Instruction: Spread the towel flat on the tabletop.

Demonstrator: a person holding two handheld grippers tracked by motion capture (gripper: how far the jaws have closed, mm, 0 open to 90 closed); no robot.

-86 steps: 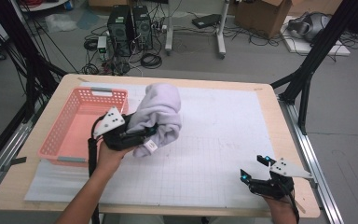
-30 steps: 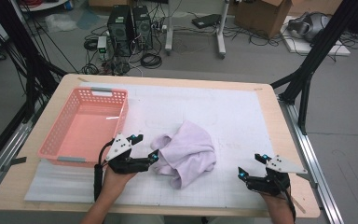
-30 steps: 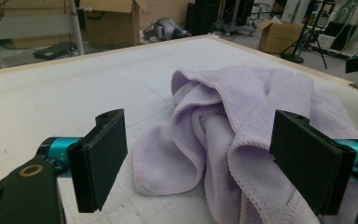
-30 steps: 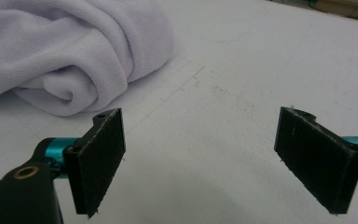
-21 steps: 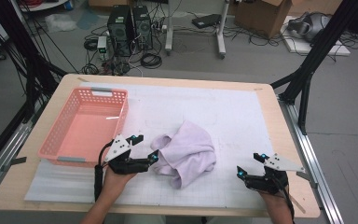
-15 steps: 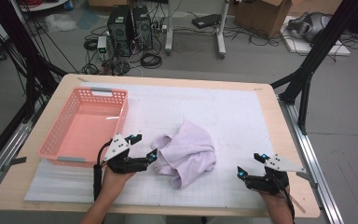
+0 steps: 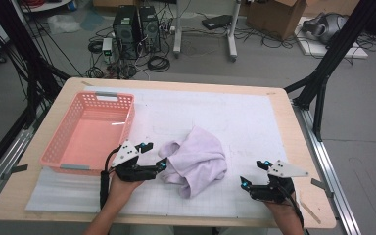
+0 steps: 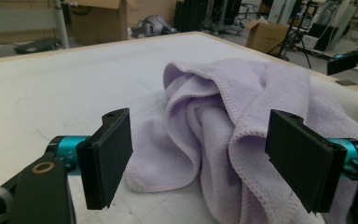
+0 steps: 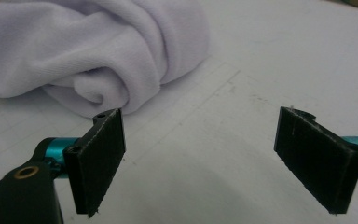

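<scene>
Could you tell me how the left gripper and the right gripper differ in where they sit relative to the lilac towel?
The left gripper sits at the lilac towel, folds between its jaws; the right gripper is apart from it, over bare mat. The left is beside the pink basket; the right is near the table's other edge. Both are open.

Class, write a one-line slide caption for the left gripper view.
Open left hand-held gripper faces a crumpled lilac towel on the white mat.

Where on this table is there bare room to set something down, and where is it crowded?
Bare mat lies beyond the lilac towel, between the pink basket and the table's right edge, and in front of the towel toward the right gripper. It is crowded where the open left gripper meets towel and basket.
</scene>
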